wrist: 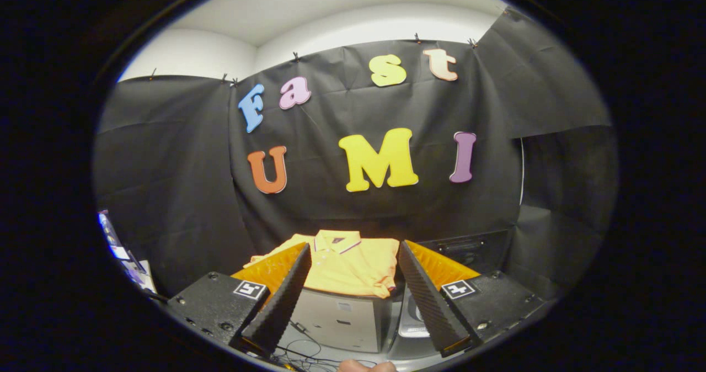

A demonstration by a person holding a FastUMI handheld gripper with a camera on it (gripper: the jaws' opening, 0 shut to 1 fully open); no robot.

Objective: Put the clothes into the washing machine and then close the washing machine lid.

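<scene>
Booth hung with black cloth walls (165,168) beneath a white ceiling (342,13). A yellow polo shirt (347,267) lies flat on a light grey box-shaped unit (339,319), its hem draped over the near edge; a dark case (469,250) stands at the shirt's right. The gripper (350,283) hangs before the shirt, fingers (281,300) spread wide and holding nothing. Loose cables (303,355) trail below the unit.

The polo shirt (353,270) is yellow-orange, its collar edged with a thin dark and white stripe. The box (339,319) beneath it is pale grey. The booth wall (165,184) is black cloth, the ceiling (331,13) white.
</scene>
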